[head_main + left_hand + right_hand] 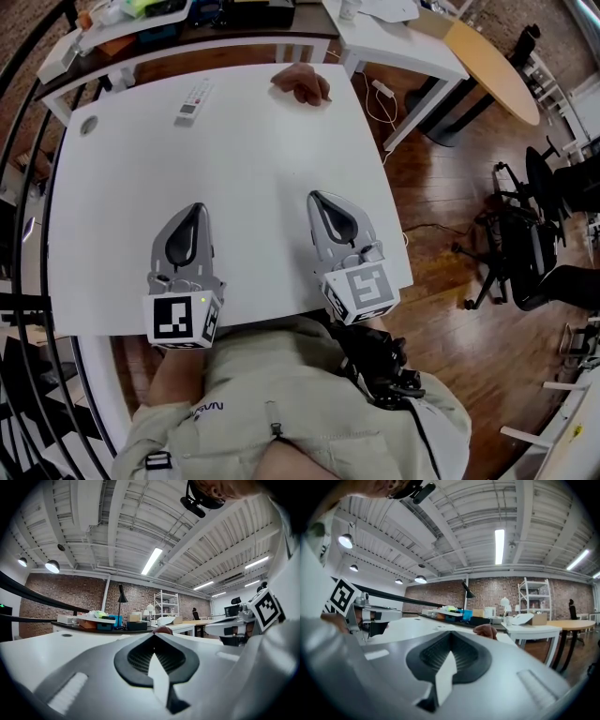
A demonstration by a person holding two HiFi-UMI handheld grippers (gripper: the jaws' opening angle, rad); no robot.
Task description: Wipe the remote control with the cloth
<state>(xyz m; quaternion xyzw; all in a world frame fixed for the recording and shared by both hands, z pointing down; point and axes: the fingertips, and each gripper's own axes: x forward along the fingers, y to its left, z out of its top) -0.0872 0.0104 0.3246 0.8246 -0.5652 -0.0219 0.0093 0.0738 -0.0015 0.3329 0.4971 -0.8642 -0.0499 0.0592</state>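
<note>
A white bench [253, 178] is filling most of the head view, with a wooden floor [441, 206] showing to its right. The person is leaning over the near edge in a beige shirt [281, 375]. Small lettering on it is showing upside down and may be reading "NAVI", though it is too small to be sure.

The left gripper [194, 210] and the right gripper [317, 199] are lying side by side near that edge, apart from each other and pointing level toward the far side. Each gripper view is showing its jaws pressed together with nothing between them. The left marker cube [183, 319] and the right marker cube [361, 289] are carrying black-and-white square patterns and no readable words.

The cloth [302, 84], brownish-pink and bunched, is sitting at the bench's far edge, a little right of centre and well away from both grippers. It is peeking just past the closed tips in the left gripper view [162, 630] and the right gripper view [486, 630].

The remote control [194, 101], white with rows of buttons, is lying to the left of the cloth and apart from it. Its button labels are too small to read.
</note>
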